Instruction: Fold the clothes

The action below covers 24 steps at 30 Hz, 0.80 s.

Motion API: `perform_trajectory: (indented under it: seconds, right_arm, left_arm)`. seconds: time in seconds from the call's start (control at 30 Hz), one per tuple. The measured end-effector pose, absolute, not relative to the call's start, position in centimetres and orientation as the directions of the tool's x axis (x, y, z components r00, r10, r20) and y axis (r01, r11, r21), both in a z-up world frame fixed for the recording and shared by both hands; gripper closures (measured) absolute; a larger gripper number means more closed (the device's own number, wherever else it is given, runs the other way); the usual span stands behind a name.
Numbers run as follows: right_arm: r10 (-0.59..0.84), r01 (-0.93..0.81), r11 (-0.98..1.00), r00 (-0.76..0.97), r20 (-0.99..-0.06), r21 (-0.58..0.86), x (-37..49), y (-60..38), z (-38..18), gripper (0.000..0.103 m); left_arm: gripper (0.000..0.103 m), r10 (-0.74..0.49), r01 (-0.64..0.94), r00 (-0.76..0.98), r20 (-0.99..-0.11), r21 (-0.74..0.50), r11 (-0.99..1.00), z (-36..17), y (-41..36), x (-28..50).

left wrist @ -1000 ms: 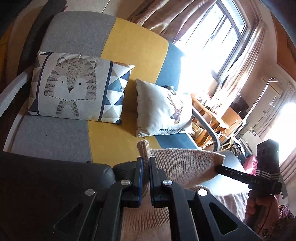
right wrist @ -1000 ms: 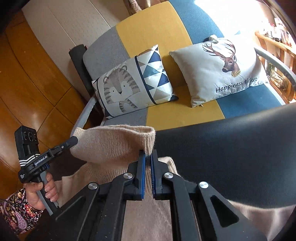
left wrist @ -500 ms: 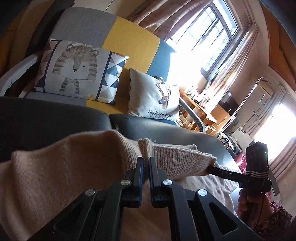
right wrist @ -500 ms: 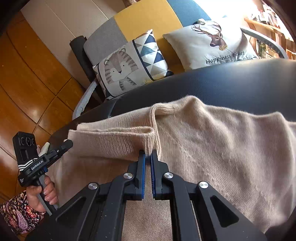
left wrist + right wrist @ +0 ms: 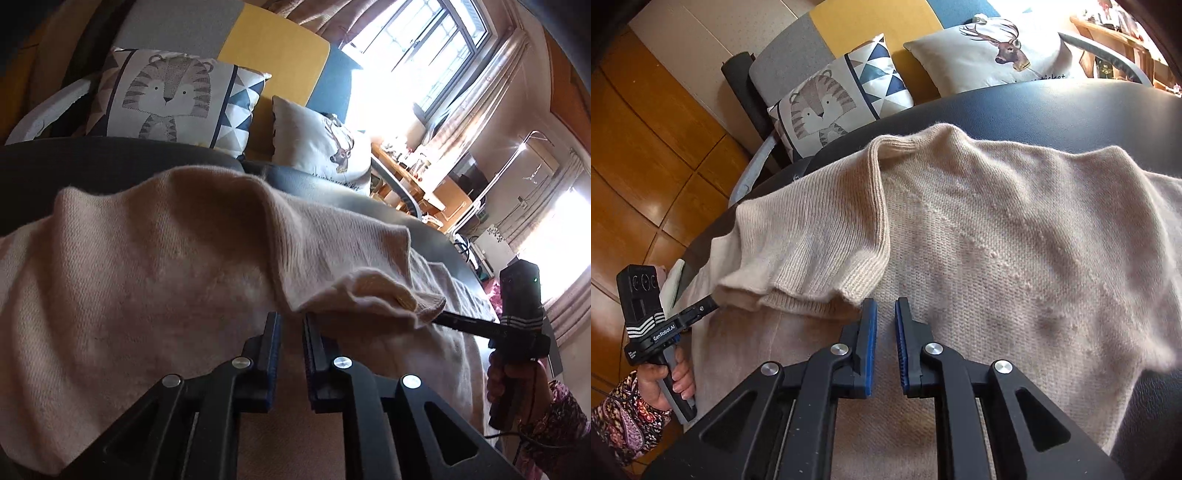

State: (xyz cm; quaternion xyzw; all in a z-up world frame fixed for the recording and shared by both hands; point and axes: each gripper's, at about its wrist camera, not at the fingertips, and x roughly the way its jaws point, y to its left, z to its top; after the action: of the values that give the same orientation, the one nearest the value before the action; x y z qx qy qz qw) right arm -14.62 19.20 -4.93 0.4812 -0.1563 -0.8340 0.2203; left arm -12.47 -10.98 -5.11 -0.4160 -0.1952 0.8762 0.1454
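1. A beige sweater (image 5: 997,229) is seen spread flat across a black padded surface (image 5: 1071,107), with its ribbed hem folded back over the body of the garment.
2. The right gripper (image 5: 885,314) is held just over the knit, its blue-padded jaws slightly parted with nothing between them; the folded hem (image 5: 812,273) lies just beside its left finger.
3. The left gripper (image 5: 291,325) is likewise shown with a narrow gap between its fingers and no cloth caught in it; the loose fold of the sweater (image 5: 147,277) sits just ahead of the fingertips.
4. In the left wrist view, the right gripper (image 5: 443,317) is pictured from the side, its tip tucked under the fold's edge, so that its jaws cannot be made out there.
5. In the right wrist view, the left gripper (image 5: 709,304) is seen at the sweater's left edge, its tip meeting the fold, and is held by a hand (image 5: 670,380) in a patterned sleeve.
6. Behind the surface, a sofa (image 5: 849,22) in grey, yellow and blue panels is shown, with a tiger cushion (image 5: 827,107) and a deer cushion (image 5: 993,51) propped on it.
7. A bright window (image 5: 424,48) with curtains is visible in the left wrist view.
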Motion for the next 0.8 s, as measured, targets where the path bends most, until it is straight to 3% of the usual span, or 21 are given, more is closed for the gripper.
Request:
perform_trajectory:
  seconds: [0.2, 0.33, 0.4, 0.53, 0.63, 0.67, 0.8]
  right_arm:
    - [-0.54, 0.169, -0.826, -0.51, -0.67, 0.537, -14.5, 19.7, -4.2, 0.092]
    - [-0.519, 0.225, -0.848, -0.535, -0.667, 0.48, -15.4, 16.8, -3.1, 0.092]
    - [-0.498, 0.262, -0.865, -0.535, -0.682, 0.427, -16.0, 14.9, -2.8, 0.092]
    - [-0.448, 0.299, -0.893, -0.525, -0.723, 0.336, -16.3, 13.1, -2.6, 0.092]
    - [-0.297, 0.259, -0.948, -0.51, -0.807, 0.185, -15.9, 14.0, -3.7, 0.092]
    - [-0.236, 0.228, -0.964, -0.515, -0.824, 0.133, -15.6, 14.7, -4.0, 0.092]
    - [-0.282, 0.206, -0.959, -0.592, -0.755, 0.196, -14.9, 16.1, -2.5, 0.092]
  left_arm:
    - [0.092, 0.397, -0.017, -0.659, -0.639, -0.515, -0.857, -4.1, -12.0, -11.0]
    - [0.092, 0.37, -0.03, -0.714, -0.594, -0.502, -0.864, -1.8, -9.9, -12.5]
    - [0.091, 0.371, -0.076, -0.712, -0.597, -0.46, -0.885, -0.9, -7.5, -14.1]
    - [0.091, 0.276, -0.131, -0.631, -0.725, -0.251, -0.959, -2.4, -3.6, -16.1]
    - [0.091, 0.194, -0.182, -0.582, -0.79, -0.106, -0.978, -3.6, -1.5, -16.8]
    - [0.091, 0.194, -0.2, -0.589, -0.785, -0.091, -0.976, -3.7, -1.7, -16.1]
    - [0.091, 0.221, -0.241, -0.594, -0.774, -0.091, -0.966, -3.9, -2.5, -14.1]
